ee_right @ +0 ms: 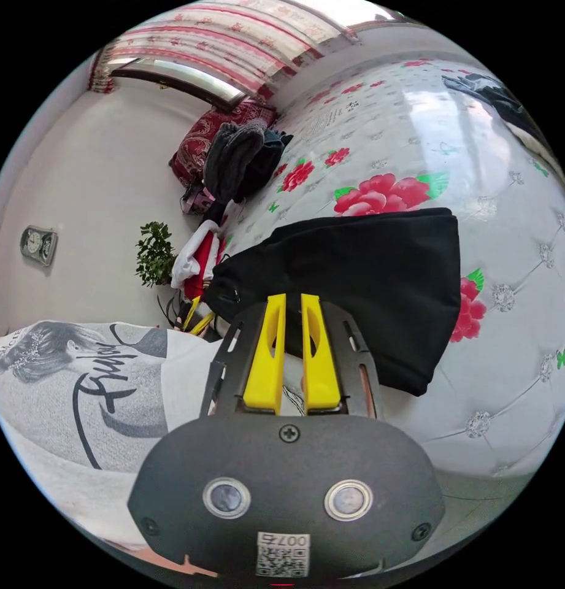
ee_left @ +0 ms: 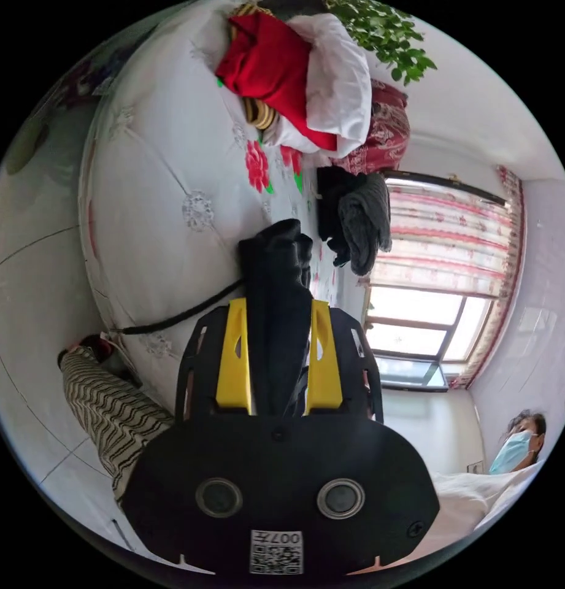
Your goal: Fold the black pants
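Observation:
The black pants are folded into a broad dark panel over the flowered bed cover. My right gripper is at the panel's near edge, its yellow jaws closed to a narrow slit with dark cloth in it. In the left gripper view a thick bunch of the black pants stands up between the jaws of my left gripper, which is shut on it. A black drawstring trails from that bunch across the white bed cover.
A heap of red and white clothes and a dark grey pile lie further along the bed, by a red patterned pillow. A plant stands by the wall. A person's striped trouser leg and grey printed shirt are close; a masked person sits nearby.

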